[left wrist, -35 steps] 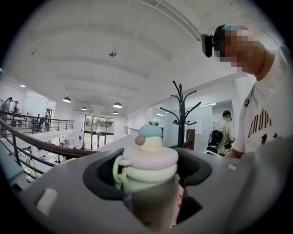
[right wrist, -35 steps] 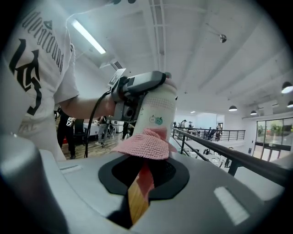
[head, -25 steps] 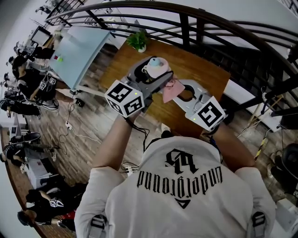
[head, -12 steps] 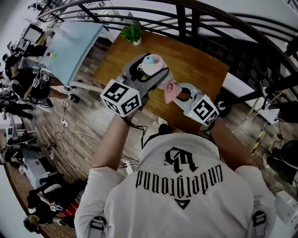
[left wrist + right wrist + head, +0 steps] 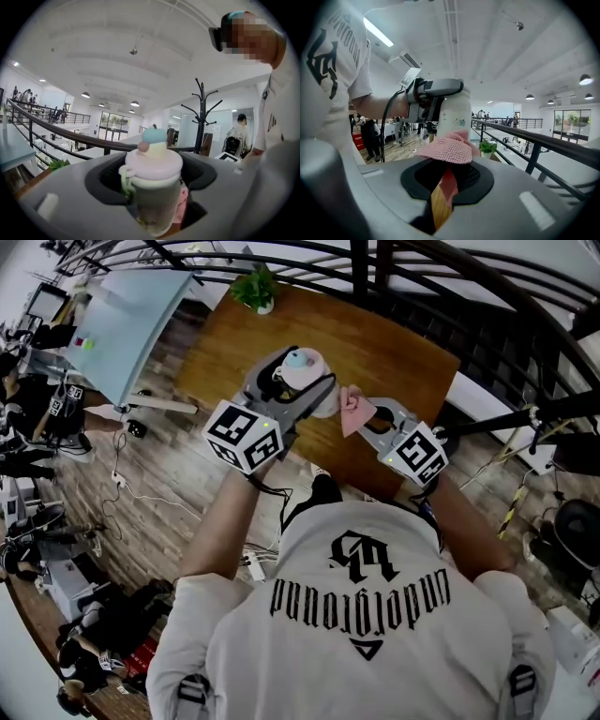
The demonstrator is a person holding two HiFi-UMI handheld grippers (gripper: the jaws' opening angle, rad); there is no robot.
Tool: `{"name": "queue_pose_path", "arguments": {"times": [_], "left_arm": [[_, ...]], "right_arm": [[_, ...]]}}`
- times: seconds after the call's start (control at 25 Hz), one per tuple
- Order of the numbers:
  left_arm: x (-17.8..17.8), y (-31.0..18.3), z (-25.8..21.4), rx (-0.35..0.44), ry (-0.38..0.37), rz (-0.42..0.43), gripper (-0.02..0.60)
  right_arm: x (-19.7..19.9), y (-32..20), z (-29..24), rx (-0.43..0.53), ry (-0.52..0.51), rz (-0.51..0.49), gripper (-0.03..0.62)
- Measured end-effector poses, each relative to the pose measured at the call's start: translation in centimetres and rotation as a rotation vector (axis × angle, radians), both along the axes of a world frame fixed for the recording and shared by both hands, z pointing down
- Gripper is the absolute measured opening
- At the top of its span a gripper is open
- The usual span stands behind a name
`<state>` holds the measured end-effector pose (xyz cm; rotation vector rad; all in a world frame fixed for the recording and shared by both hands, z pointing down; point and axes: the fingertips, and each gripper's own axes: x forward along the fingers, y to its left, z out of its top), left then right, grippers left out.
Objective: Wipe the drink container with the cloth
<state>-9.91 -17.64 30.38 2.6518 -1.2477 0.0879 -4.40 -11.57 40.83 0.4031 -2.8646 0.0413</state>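
Clearly the left gripper (image 5: 300, 381) is clamped on the drink container (image 5: 153, 180). In the left gripper view its two grey jaws close around the pale body from both sides, just below the pink lid. The container stands upright in that grip, with a blue cap on top and a green loop hanging at its left side. It is over the middle of the wooden bench (image 5: 394, 352). Whether its base rests on the wood cannot be made out. The right gripper (image 5: 361, 418) is closed on the cloth (image 5: 450, 147), a pink knitted piece. In the right gripper view one fold is pinched between the jaws and the rest is bunched up over their tips. In the head view the two grippers point toward each other, and the cloth sits just beside the container's lower side, on the person's right. The left gripper view shows a strip of pink behind that side of the container. Whether the cloth actually presses on the wall cannot be told. A potted plant (image 5: 256, 287) stands at the bench's far corner, well apart from both grippers.
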Motion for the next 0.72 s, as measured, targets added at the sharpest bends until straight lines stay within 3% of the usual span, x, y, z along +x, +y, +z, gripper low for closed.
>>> {"name": "queue_pose_path", "arguments": {"times": [0.32,0.72], "left_arm": [[-0.6,-0.9,3.7,-0.026,-0.028,0.001,0.388],[-0.6,-1.1,9.8,-0.070,-0.120,0.029,0.388]], "right_arm": [[1.4,-2.5,1.6,-0.039,0.010,0.077,0.046],[3.1,-4.9,3.7,-0.075,0.015,0.138,0.046]]}}
